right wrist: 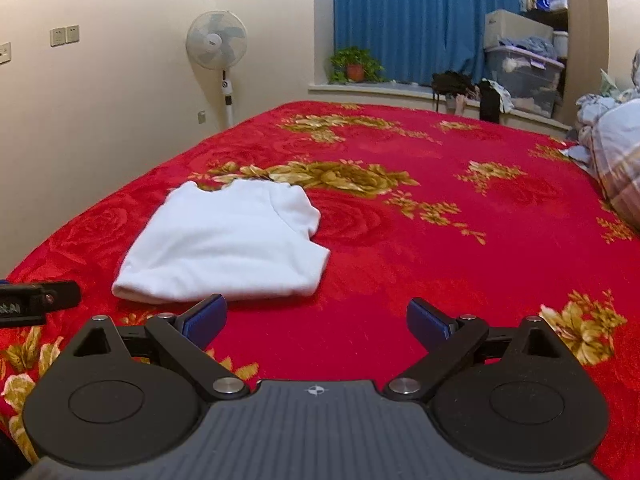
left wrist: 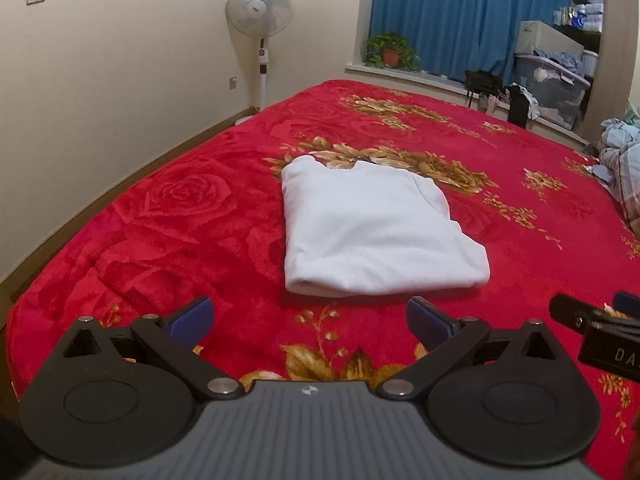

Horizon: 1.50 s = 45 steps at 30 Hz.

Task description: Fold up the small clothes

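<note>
A white garment lies folded into a neat rectangle on the red floral blanket; it also shows in the right wrist view. My left gripper is open and empty, just in front of the garment's near edge. My right gripper is open and empty, near the garment's near right corner, over bare blanket. Each gripper shows at the edge of the other's view: the right gripper and the left gripper.
A bundle of plaid and blue bedding lies at the bed's right edge. A standing fan is by the far wall. A potted plant, bags and storage bins sit on the window ledge.
</note>
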Available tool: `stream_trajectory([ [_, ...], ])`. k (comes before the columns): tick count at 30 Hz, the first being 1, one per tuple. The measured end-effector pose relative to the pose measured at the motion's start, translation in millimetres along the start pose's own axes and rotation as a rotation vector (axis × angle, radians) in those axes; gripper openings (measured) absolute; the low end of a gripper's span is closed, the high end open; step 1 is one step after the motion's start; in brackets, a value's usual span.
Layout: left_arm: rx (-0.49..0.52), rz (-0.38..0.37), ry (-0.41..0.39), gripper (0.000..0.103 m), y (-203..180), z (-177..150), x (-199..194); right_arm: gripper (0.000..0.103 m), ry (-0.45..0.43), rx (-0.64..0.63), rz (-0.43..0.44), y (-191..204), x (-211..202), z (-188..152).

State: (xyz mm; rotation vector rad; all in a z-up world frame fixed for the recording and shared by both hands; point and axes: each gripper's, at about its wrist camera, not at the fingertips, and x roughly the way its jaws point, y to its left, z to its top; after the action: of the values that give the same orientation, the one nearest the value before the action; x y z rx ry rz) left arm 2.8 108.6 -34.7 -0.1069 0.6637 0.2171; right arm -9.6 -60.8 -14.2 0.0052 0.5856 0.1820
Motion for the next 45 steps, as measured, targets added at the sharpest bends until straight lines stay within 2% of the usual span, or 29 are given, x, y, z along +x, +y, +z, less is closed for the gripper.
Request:
stream_trajectory([
  [10, 0.022, -0.01, -0.012, 0.102, -6, -2, 5, 0.097, -0.052, -0.031, 0.023, 14, -4, 6],
  [45, 0.025, -0.019, -0.018, 0.102, -6, -2, 7, 0.097, -0.072, -0.081, 0.014, 22, -5, 6],
])
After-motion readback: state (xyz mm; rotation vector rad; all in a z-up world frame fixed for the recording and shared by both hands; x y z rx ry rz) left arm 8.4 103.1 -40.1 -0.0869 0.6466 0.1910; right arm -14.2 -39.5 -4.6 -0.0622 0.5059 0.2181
